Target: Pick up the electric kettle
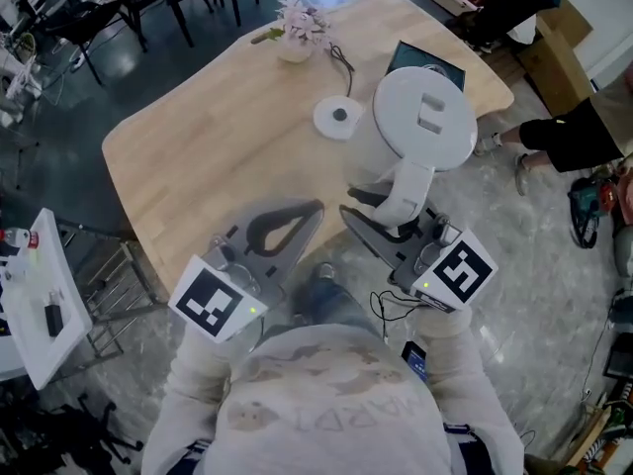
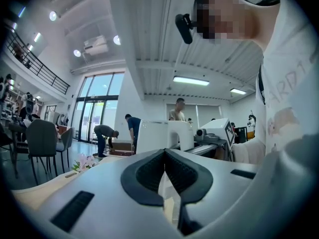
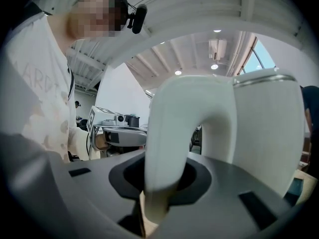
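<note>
The white kettle (image 1: pixel 423 117) has a flat round lid with a raised rectangular tab and a thick curved handle (image 3: pixel 169 133). It is off its round base (image 1: pixel 339 117), just to the base's right, over the wooden worktop (image 1: pixel 198 156). The right gripper (image 1: pixel 398 221) is clamped on the handle. The left gripper (image 1: pixel 295 224), nearer the person than the base, is closed and empty.

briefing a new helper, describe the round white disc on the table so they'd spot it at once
On the light wooden table, find the vase of pink flowers at the far end. The round white disc lies flat just nearer than it, left of the white kettle. Only it is flat, with a dark centre and a cord.
</note>
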